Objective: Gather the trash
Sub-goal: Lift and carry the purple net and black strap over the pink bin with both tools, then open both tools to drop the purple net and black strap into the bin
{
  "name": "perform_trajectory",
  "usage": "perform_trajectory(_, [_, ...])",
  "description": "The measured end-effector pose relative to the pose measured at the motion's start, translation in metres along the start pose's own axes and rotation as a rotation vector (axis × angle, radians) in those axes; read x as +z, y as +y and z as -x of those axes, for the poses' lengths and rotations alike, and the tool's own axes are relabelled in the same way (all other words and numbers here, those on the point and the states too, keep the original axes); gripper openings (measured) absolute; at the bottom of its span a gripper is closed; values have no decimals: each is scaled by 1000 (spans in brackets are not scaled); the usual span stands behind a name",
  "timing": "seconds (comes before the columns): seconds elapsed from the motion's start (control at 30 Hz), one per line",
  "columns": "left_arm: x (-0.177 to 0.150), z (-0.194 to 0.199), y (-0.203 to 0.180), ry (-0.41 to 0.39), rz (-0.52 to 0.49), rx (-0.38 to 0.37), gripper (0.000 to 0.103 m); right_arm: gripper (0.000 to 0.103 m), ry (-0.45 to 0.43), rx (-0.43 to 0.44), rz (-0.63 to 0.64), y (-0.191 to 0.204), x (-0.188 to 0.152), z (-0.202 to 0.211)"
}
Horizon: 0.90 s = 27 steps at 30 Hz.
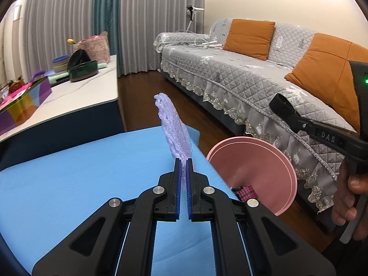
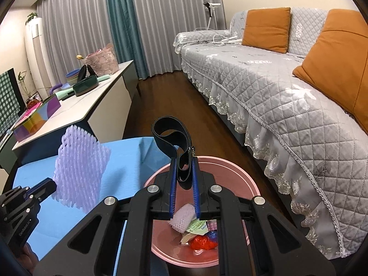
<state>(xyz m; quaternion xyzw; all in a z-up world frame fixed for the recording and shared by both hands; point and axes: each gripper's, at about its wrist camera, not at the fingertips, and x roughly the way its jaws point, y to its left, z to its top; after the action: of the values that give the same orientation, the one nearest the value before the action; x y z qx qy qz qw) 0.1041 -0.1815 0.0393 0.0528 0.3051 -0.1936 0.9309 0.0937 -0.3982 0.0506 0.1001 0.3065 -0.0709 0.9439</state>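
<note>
A living room with a dark wood floor (image 2: 174, 105), grey and teal curtains (image 2: 119, 23), and a long sofa (image 1: 241, 78) under a quilted grey cover with orange cushions (image 1: 249, 38). Opposite it stands a white-topped cabinet (image 1: 76, 96) crowded with bowls, a dark green dish and a lace basket. In front lies a blue table (image 1: 80, 179), and just off its sofa-side edge, on the floor, sits a pink bin (image 2: 207, 250).

The left gripper (image 1: 183, 161) has its blue pads together, clamped on the lower end of a lilac foam net (image 1: 173, 128). The net stands up from the pads above the blue surface, near the edge beside the bin. From the right wrist view it shows broadside as a flat mesh sheet, held up in the air.

The right gripper (image 2: 184, 177) is clamped on a black strap (image 2: 170, 135); the strap's loop rises above the fingertips and a short end hangs between the pads. It hangs directly over the bin's mouth.

Inside the bin lie another piece of foam net (image 2: 182, 218), a red wrapper (image 2: 202, 241), some paper scraps and something blue. A hand (image 1: 349, 197) grips the right gripper's handle at the edge of the left view.
</note>
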Motion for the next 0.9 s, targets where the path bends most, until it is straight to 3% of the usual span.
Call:
perform_trajectory(0.53, [20,-46,-52,26,-49,-124,4,13,27,-44,-29,-28,-2,-15])
perform_trajectory(0.7, [19,-66,-61,71,-34,-205,5,18,40,-64,-37,-35,-4,-19])
perform_trajectory(0.77, [18,-74,-63,98,-20,-246,8,26,51,-69,-41,-36,-5,-21])
perform_trajectory(0.83, [17,-79,-62,117,-7,-262,17,49,56,-85,-44,-37,-6,-22])
perform_trajectory(0.9, [16,-79,-60,119,9,-258,24,55,55,-93,-45,-38,-6,-22])
